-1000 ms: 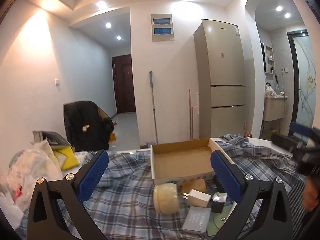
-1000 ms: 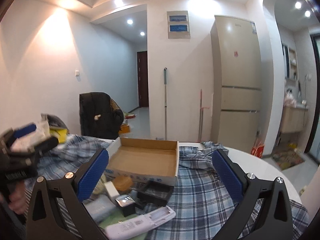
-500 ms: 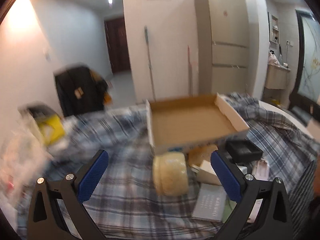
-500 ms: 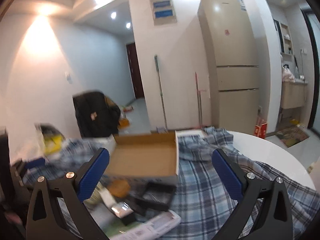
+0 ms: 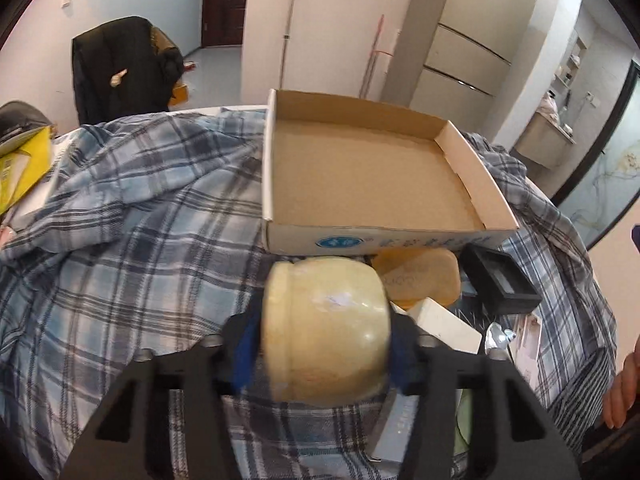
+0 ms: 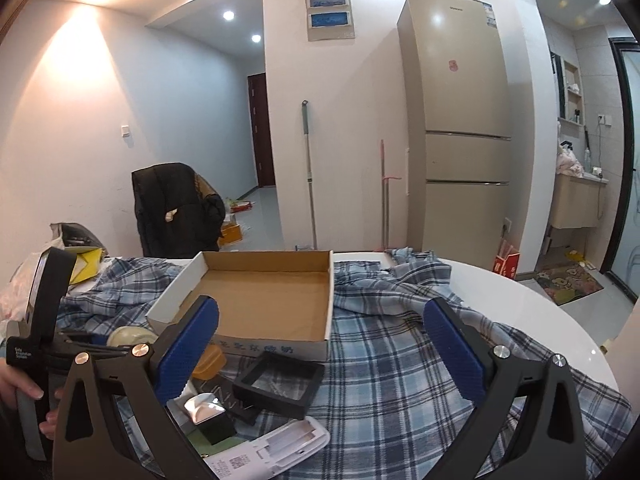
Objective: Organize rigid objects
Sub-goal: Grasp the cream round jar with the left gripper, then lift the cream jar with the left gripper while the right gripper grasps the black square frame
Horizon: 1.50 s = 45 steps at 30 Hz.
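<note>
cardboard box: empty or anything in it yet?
Empty. Both wrist views show the cardboard box with a bare brown floor; the cream jar lies on its side outside it, between the fingers of the closing left gripper.

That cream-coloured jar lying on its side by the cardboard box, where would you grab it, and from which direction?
Across its two ends, lid and base, coming down from above on the near side. The cream jar lies on its side on the plaid cloth, lid to the left, so its flat ends suit flat pads better than the bulging wall. The left gripper is closing on it just so.
</note>
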Each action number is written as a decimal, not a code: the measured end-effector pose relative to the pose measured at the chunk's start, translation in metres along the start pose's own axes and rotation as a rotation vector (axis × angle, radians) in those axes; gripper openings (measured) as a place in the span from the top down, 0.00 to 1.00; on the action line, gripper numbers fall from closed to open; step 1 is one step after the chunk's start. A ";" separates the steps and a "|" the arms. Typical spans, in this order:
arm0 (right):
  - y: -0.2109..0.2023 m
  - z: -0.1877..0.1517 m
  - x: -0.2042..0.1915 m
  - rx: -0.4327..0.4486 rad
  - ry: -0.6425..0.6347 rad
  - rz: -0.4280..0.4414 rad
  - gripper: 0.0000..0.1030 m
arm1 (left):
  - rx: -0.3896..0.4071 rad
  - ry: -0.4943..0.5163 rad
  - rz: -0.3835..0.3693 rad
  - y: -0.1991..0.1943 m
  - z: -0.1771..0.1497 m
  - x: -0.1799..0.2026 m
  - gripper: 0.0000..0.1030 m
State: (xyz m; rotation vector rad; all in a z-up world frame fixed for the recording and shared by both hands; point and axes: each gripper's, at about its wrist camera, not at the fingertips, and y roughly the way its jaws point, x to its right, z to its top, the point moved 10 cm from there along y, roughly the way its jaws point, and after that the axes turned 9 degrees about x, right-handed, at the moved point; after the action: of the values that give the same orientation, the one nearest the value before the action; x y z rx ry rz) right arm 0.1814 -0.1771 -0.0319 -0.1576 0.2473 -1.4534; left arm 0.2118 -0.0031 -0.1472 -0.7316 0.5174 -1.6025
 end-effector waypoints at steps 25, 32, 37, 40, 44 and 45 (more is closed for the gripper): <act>0.025 -0.010 0.005 -0.194 0.034 -0.174 0.01 | 0.576 0.028 0.115 -0.098 0.051 -0.012 0.51; 0.056 -0.033 -0.012 -0.321 0.061 -0.174 0.01 | 0.583 0.035 0.138 -0.098 0.044 -0.015 0.51; 0.077 -0.071 -0.025 -0.444 0.057 -0.169 0.01 | 0.588 0.045 0.140 -0.099 0.042 -0.013 0.51; 0.082 -0.093 -0.030 -0.515 0.063 -0.162 0.01 | 0.577 0.047 0.139 -0.095 0.041 -0.013 0.51; 0.084 -0.106 -0.032 -0.537 0.049 -0.178 0.05 | 0.573 0.045 0.138 -0.094 0.040 -0.013 0.51; 0.084 -0.106 -0.032 -0.538 0.047 -0.180 0.05 | 0.573 0.046 0.138 -0.094 0.041 -0.013 0.51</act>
State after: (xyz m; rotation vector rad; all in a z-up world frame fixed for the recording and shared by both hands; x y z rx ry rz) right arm 0.2309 -0.1316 -0.1535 -0.5941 0.6752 -1.5420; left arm 0.1754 0.0283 -0.0555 -0.2224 0.1189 -1.5348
